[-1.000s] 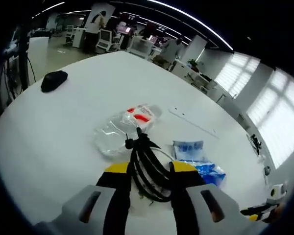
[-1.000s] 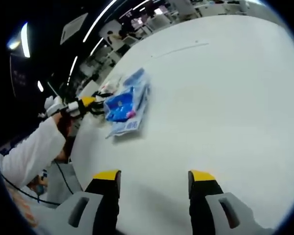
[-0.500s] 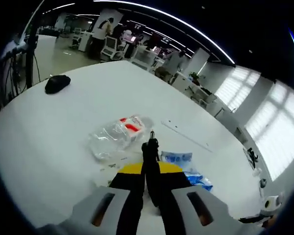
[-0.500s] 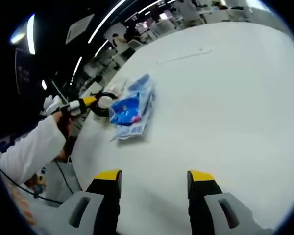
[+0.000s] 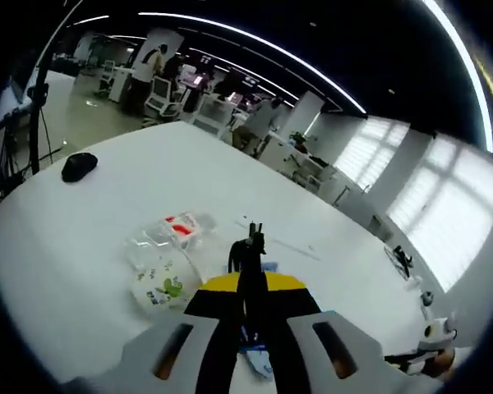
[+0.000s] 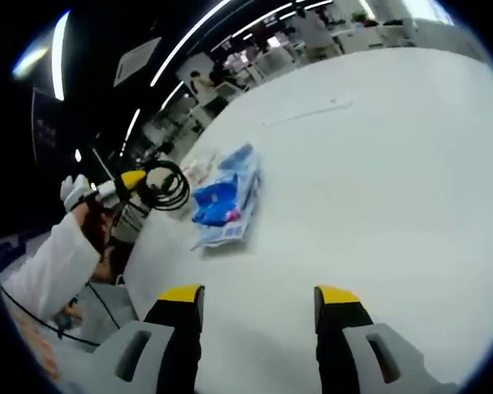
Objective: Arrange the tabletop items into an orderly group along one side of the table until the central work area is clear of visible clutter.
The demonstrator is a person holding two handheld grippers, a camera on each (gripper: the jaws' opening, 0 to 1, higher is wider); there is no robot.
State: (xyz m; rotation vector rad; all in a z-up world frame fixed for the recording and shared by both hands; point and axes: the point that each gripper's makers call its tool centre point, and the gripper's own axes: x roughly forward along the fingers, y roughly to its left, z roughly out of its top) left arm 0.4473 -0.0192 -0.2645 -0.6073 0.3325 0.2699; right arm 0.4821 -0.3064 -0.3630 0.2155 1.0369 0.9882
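My left claw (image 5: pixel 248 289) is clenched on one coil of black cable (image 6: pixel 166 185), and the change is plain: a second ago the coil lay on the bench (image 5: pixel 90 238) between my open jaws, half a second ago the jaws had closed on it, and now, in the right gripper view, the loops hang in the air off the left claw (image 6: pixel 133 178), clear of the bench top. In the left gripper view only the tip of the cable (image 5: pixel 249 246) stands up above the shut jaws. I judge the pickup done, and the carry to one side of the bench is the step in hand.

My right claw (image 6: pixel 259 297) is released, jaws apart over bare white bench (image 6: pixel 378 172), holding nothing.

What remains near the middle, counted: one clear plastic bag (image 5: pixel 166 261) with red and green printed packets inside; one pile of blue packets (image 6: pixel 223 195), whose separate pieces I cannot count; one thin pale strip (image 6: pixel 306 113) farther off. One small black object (image 5: pixel 79 165) sits well apart near the bench's far edge. So the clutter is mostly still to be moved.
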